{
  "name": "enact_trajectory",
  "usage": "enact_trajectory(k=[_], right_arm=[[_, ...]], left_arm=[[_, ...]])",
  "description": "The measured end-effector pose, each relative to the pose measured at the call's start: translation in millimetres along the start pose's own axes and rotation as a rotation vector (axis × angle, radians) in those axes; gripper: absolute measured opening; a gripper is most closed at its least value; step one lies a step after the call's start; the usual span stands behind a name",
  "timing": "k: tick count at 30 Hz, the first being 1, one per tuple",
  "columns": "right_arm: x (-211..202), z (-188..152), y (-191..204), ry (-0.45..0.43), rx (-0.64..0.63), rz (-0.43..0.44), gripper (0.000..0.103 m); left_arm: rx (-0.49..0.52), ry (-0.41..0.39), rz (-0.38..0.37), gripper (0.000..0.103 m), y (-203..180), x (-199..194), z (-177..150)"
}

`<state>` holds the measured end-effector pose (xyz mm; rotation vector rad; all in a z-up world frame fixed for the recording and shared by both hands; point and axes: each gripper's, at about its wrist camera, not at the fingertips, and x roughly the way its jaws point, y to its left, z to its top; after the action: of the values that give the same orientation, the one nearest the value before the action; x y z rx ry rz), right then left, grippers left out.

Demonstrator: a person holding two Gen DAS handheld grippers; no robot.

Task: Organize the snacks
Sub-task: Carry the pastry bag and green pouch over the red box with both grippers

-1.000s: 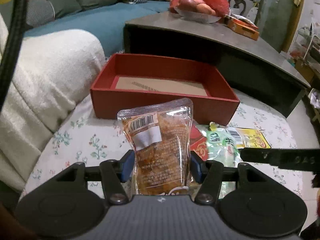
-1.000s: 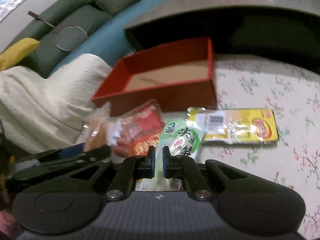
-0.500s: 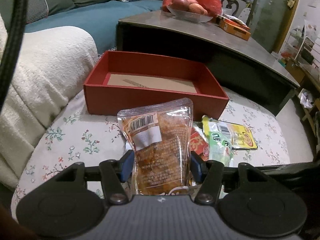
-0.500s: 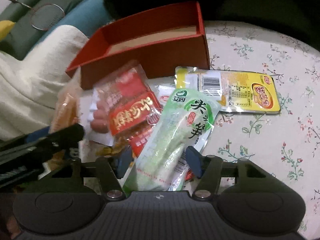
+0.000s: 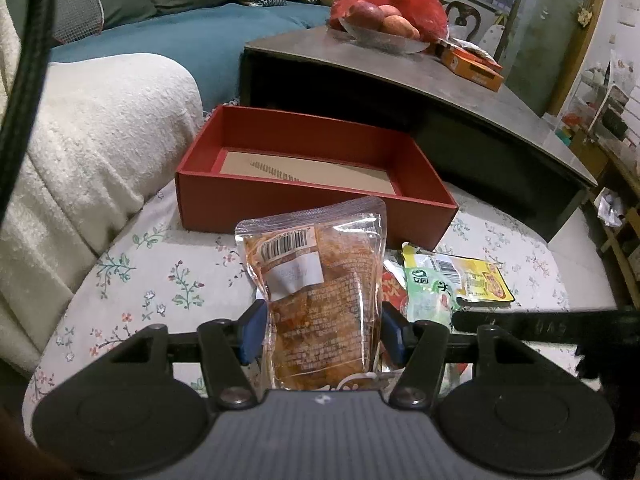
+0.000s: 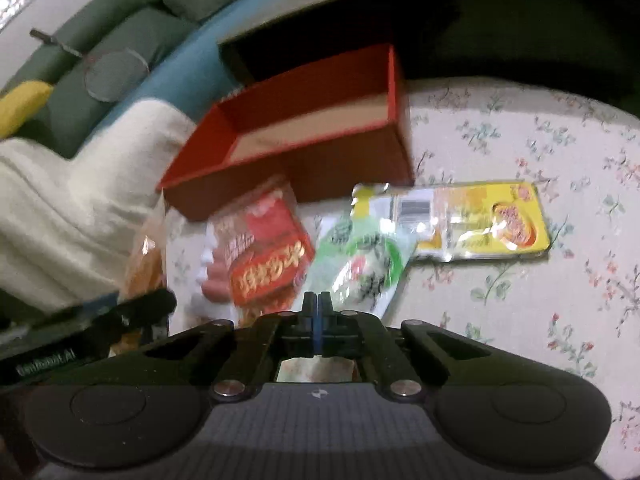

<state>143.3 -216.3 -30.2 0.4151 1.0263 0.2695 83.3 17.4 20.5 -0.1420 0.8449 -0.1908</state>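
Observation:
My left gripper (image 5: pixel 320 328) is shut on a clear pouch of brown snack (image 5: pixel 320 292) and holds it upright in front of the empty red box (image 5: pixel 312 172). My right gripper (image 6: pixel 316 312) is shut with its pads together and holds nothing I can see; it hangs just above the green snack packet (image 6: pixel 360 264). A red sausage packet (image 6: pixel 264 252) lies to the left of the green one, and a yellow packet (image 6: pixel 472 220) to the right. The green packet (image 5: pixel 428 292) and the yellow packet (image 5: pixel 476 276) also show in the left wrist view.
The snacks lie on a floral cloth (image 6: pixel 560 280). A cream blanket (image 5: pixel 92 140) rises on the left. A dark low table (image 5: pixel 440 92) stands behind the box with a fruit bowl (image 5: pixel 380 32) and an orange carton (image 5: pixel 472 68). The right gripper's arm (image 5: pixel 540 324) crosses the left view.
My right gripper was open around the green packet half a second ago; now it is shut and has pulled back and up. The left gripper still holds the brown pouch.

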Motion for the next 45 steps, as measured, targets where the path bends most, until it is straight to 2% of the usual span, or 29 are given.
enact_trajectory(k=[2, 3, 5, 6, 7, 8, 11, 15, 18, 20, 21, 27, 32, 45], right_arm=[[-2.1, 2.3, -5.0, -0.003, 0.016, -0.02, 0.007], [-0.5, 3.5, -7.9, 0.027, 0.026, -0.015, 0.017], [3.4, 2.8, -12.9, 0.066, 0.065, -0.023, 0.042], [5.7, 2.2, -14.1, 0.078, 0.087, -0.031, 0.067], [8.1, 1.5, -13.2, 0.085, 0.094, -0.035, 0.08], [10.4, 0.9, -11.6, 0.08, 0.094, -0.039, 0.081], [22.2, 1.3, 1.3, 0.09, 0.074, -0.051, 0.082], [42.0, -11.5, 18.7, 0.099, -0.031, -0.179, 0.072], [34.4, -14.6, 15.1, 0.082, -0.023, -0.138, 0.061], [25.3, -12.4, 7.4, 0.07, 0.005, -0.102, 0.047], [21.0, -11.1, 4.4, 0.065, 0.016, -0.094, 0.043], [5.2, -9.0, -1.3, 0.025, 0.029, -0.059, 0.041], [-6.6, 2.7, 7.2, -0.042, -0.005, -0.039, 0.041], [-9.0, 42.4, 18.8, -0.147, -0.037, -0.013, 0.041]], left_arm=[[0.0, 0.005, 0.0, 0.053, 0.9, 0.4, -0.6], [-0.001, 0.006, -0.002, 0.053, 1.2, 0.6, -0.4], [-0.008, 0.009, -0.006, 0.053, 1.4, 1.6, 0.8], [-0.013, 0.01, -0.01, 0.053, 1.4, 1.6, 2.0], [-0.015, 0.009, -0.017, 0.053, 0.7, 1.3, 2.9], [-0.012, 0.007, -0.024, 0.053, -0.3, 0.8, 3.4], [-0.003, 0.002, -0.031, 0.053, -0.6, -1.5, 2.9], [-0.009, -0.003, -0.033, 0.053, 3.9, -6.1, 2.3], [-0.01, -0.012, -0.026, 0.053, 6.6, -10.0, 1.5], [-0.018, -0.016, -0.031, 0.053, 7.9, -12.0, 1.2], [-0.017, -0.017, -0.033, 0.053, 7.8, -12.5, 0.9], [-0.006, -0.006, -0.035, 0.053, 1.0, -8.1, 0.9], [-0.001, -0.01, -0.031, 0.053, -3.4, -2.8, 7.6], [0.018, -0.081, 0.034, 0.053, -9.4, 12.3, 45.4]])
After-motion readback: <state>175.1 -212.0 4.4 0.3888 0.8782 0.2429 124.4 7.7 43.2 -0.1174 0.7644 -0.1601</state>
